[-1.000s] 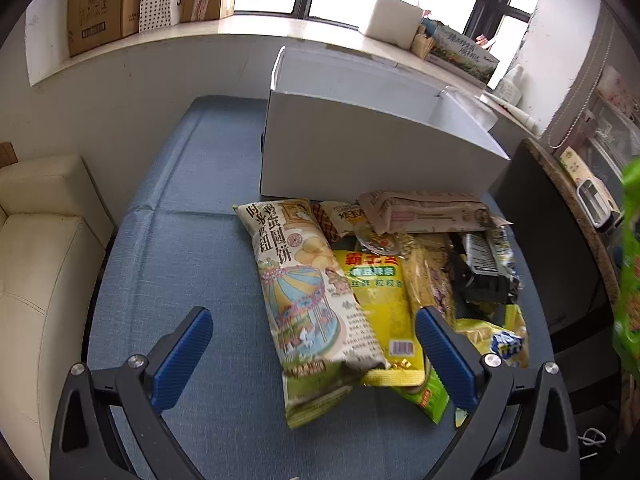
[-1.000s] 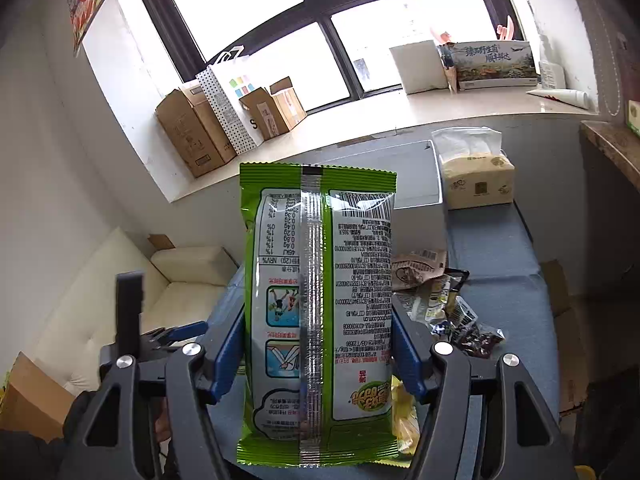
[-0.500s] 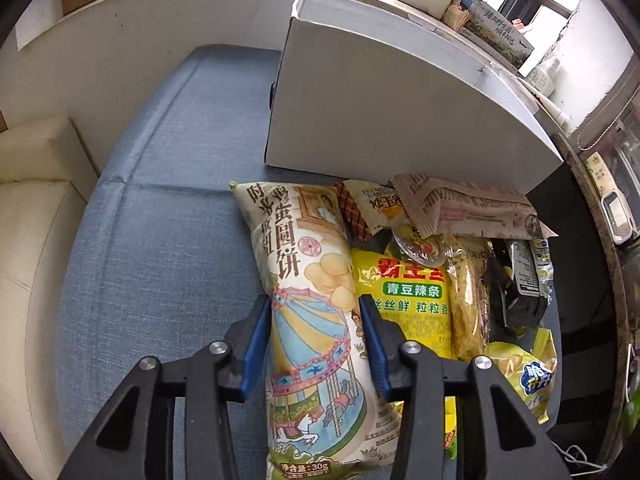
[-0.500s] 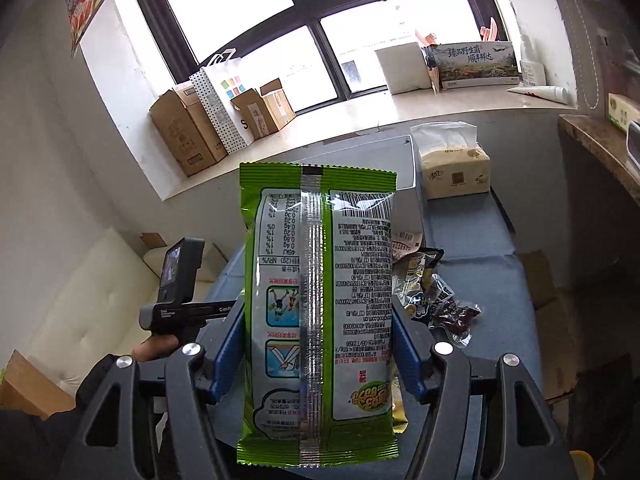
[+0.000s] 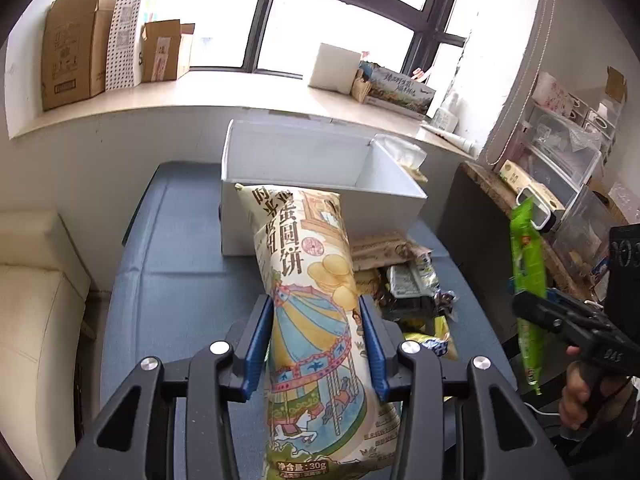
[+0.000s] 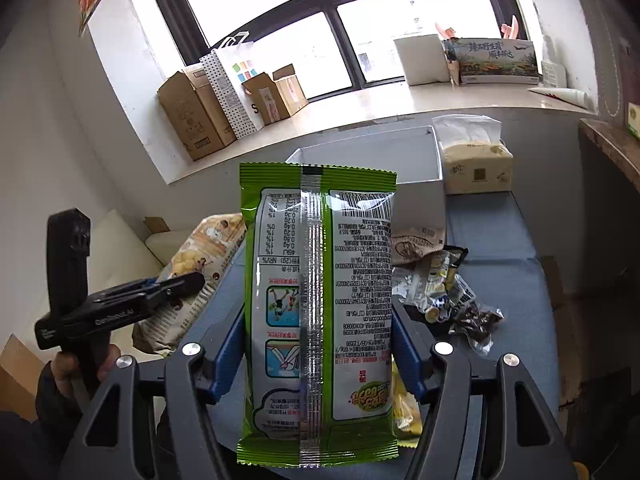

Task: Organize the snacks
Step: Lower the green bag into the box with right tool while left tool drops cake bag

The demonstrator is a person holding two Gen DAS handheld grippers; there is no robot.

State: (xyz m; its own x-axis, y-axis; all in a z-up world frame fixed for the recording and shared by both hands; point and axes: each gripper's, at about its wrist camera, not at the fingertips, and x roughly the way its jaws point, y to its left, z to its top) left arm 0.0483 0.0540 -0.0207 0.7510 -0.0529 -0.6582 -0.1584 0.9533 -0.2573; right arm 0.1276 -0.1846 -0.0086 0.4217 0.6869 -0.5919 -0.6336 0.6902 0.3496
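My left gripper (image 5: 318, 336) is shut on a tall cream biscuit bag (image 5: 308, 280) with a carousel picture, held off the blue cushion (image 5: 168, 280). The bag's top overlaps the front wall of the open white box (image 5: 320, 168). My right gripper (image 6: 318, 344) is shut on a green snack bag (image 6: 320, 300), its back side with the seam facing the camera. That green bag (image 5: 528, 280) also shows edge-on at the right of the left wrist view. The biscuit bag (image 6: 196, 264) appears at the left of the right wrist view. Several loose snack packets (image 6: 440, 288) lie on the cushion.
A tissue pack (image 6: 476, 164) stands beside the white box (image 6: 368, 152). Cardboard boxes (image 5: 76, 56) and a dotted bag (image 5: 124, 36) line the windowsill. A cream sofa (image 5: 36, 300) is to the left, a wooden counter (image 5: 516, 208) with clutter to the right.
The left gripper dropped onto the biscuit bag, shut on it and lifted it off the cushion, tilting up toward the window. The right gripper stayed put with the green bag.
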